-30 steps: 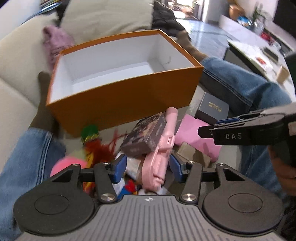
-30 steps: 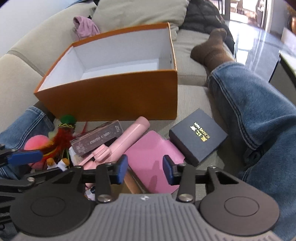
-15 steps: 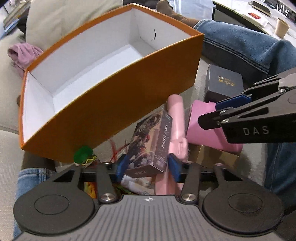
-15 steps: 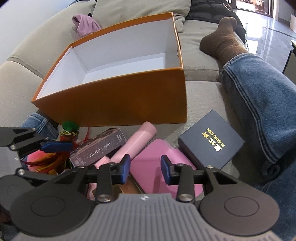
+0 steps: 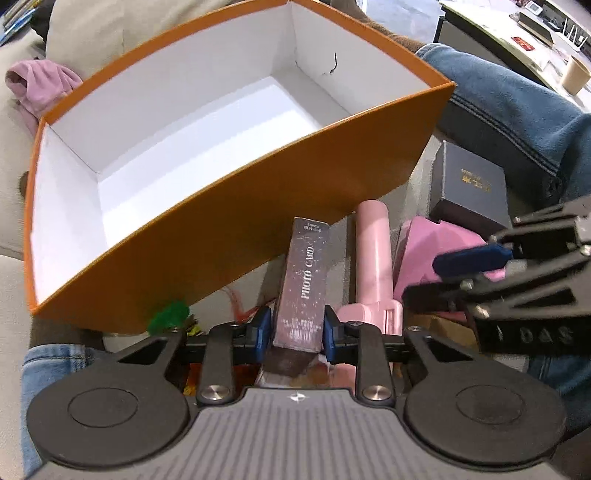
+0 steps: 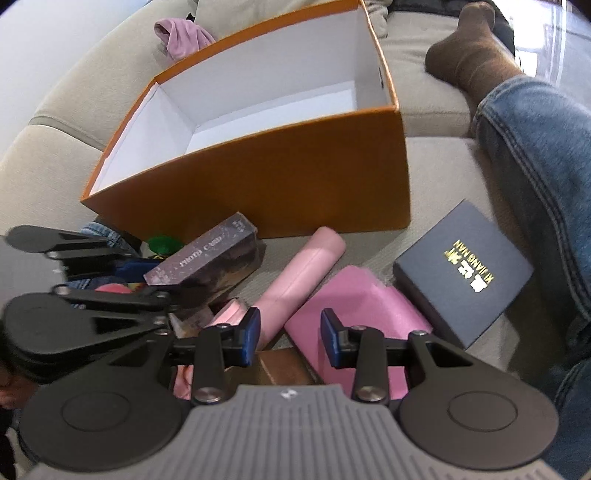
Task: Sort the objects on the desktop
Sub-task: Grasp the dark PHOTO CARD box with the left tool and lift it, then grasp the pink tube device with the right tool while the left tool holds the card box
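My left gripper is shut on a dark "PHOTO CARD" box, held end-on just in front of the orange box's near wall. The orange box is open, white inside and empty. In the right wrist view the card box sits lifted in the left gripper beside the orange box. My right gripper is open and empty above a pink tube and a pink pouch.
A dark blue gift box lies right of the pink pouch on the beige sofa cushion. A green-topped feathered toy and a small brown box lie in the pile. Jeans-clad legs flank the area. A pink cloth lies behind the orange box.
My left gripper closed on the photo card box and lifted it toward the orange box. The right gripper shifted slightly and stayed open.
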A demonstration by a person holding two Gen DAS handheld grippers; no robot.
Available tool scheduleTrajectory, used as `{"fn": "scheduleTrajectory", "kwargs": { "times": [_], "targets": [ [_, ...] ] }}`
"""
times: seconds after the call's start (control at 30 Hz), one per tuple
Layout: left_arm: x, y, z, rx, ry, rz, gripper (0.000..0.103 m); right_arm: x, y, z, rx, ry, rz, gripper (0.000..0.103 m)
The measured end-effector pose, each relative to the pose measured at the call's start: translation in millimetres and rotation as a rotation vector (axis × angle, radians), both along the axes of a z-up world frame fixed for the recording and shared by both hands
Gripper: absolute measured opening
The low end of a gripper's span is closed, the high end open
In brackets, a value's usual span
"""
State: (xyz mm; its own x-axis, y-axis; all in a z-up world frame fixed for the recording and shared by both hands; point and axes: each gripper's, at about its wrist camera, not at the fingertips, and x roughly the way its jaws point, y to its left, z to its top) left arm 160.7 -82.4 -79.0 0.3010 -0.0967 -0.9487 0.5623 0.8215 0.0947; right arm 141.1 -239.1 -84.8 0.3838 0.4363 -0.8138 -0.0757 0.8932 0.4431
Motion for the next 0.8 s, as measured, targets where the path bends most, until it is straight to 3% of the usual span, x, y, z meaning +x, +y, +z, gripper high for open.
{"fn": "scheduleTrajectory", "kwargs": {
  "times": [0.23, 0.47, 0.63, 0.8],
  "targets": [
    [-7.3, 22.1, 10.2, -0.092, -0.018, 0.102, 0.026, 5.1, -0.3, 0.3, 0.078, 0.031, -0.037, 0.039],
    [-29.6, 54.4, 30.2, -0.187, -0.098, 0.246, 0.026, 11.3, 6.1, -1.4, 0.115, 0.095, -0.04, 0.038],
    [-34.1, 59.9, 35.3, -0.206, -0.127, 0.294, 0.026, 15.3, 11.7, -11.8, 0.171, 0.155, -0.055, 0.022],
    [-40.7, 64.5, 42.2, -0.229, -0.151, 0.305, 0.026, 21.1, 22.3, -9.0, 0.136, 0.123, -0.072, 0.021]
  ]
}}
